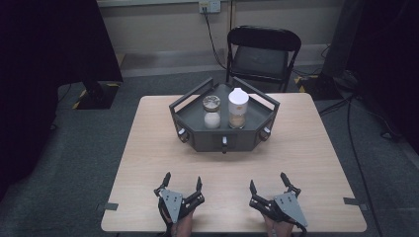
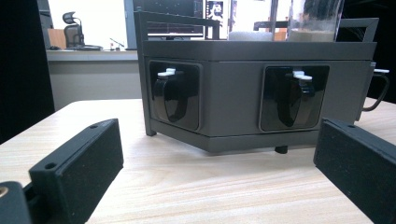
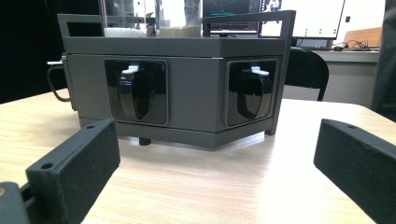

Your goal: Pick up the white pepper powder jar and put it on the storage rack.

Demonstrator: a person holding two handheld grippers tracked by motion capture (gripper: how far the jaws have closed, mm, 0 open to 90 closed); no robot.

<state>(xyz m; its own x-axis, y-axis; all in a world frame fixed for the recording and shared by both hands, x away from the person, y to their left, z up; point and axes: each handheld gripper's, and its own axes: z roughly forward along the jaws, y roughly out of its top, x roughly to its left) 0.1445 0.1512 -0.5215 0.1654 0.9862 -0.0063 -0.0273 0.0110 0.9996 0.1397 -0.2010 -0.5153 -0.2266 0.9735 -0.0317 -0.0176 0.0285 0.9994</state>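
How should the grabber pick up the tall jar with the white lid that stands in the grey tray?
Probably by its clear glass body, just under the white lid. The tall jar with the white lid stands upright in the dark grey six-sided tray, right beside a shorter glass jar on its left, so the right gripper, now open, should come from the jar's free right side, above the tray's rail.

We see a dark grey tray (image 1: 193, 139) on a pale wood-grain table (image 1: 148, 148), black handles (image 2: 173, 95) with white tabs set in its sides. One jar (image 1: 212, 112) holds white, the white-capped jar (image 1: 238, 107) tan. Black chair (image 1: 262, 49) behind.
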